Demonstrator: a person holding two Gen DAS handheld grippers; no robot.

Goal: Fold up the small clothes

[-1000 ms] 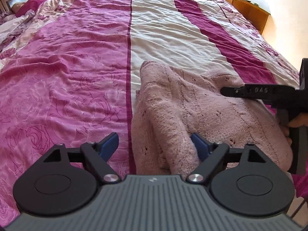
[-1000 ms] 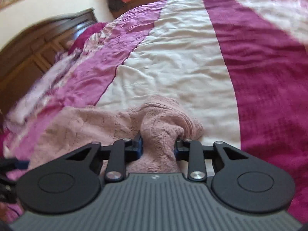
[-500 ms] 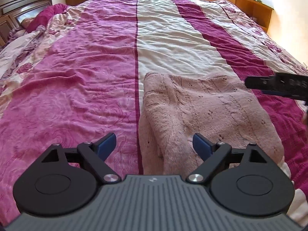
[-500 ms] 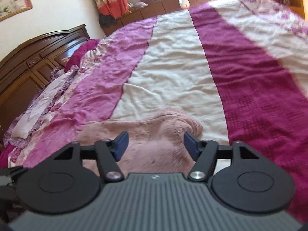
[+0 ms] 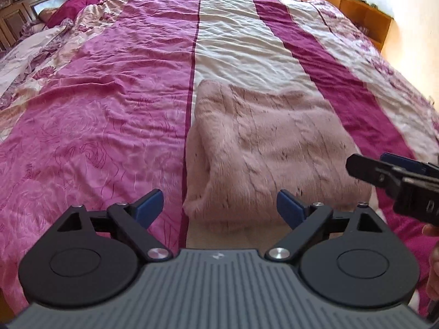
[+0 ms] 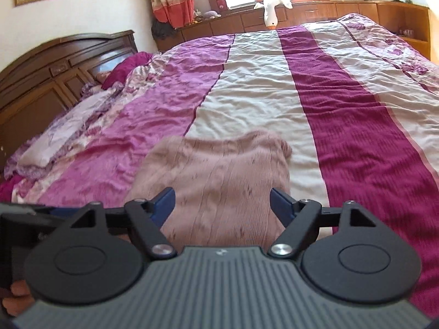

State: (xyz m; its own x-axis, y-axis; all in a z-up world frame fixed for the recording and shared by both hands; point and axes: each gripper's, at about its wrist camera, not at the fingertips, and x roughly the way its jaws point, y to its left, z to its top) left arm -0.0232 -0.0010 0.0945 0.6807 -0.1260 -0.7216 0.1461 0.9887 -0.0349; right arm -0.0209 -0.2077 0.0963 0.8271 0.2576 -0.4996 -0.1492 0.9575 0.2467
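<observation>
A dusty-pink knitted garment (image 5: 263,142) lies folded flat on the striped bedspread (image 5: 109,109); in the right wrist view the same garment (image 6: 219,175) sits just ahead of the fingers. My left gripper (image 5: 219,209) hangs above its near edge, open and empty. My right gripper (image 6: 222,205) is also above the near edge, its jaws still opening, the pads off the knit with nothing held. In the left wrist view the right gripper (image 5: 395,172) pokes in from the right, beside the garment's right edge.
The bedspread (image 6: 343,109) runs in pink, cream and maroon stripes. A dark wooden headboard (image 6: 55,68) and rumpled floral bedding (image 6: 68,131) lie at left. Wooden cabinets (image 6: 343,11) and a white plush toy (image 6: 270,6) stand beyond the bed. A hand (image 5: 432,260) shows at right.
My right gripper let go of the bunched pink knit, which now lies flat, and opened wide. Both grippers drew back and rose away from the garment.
</observation>
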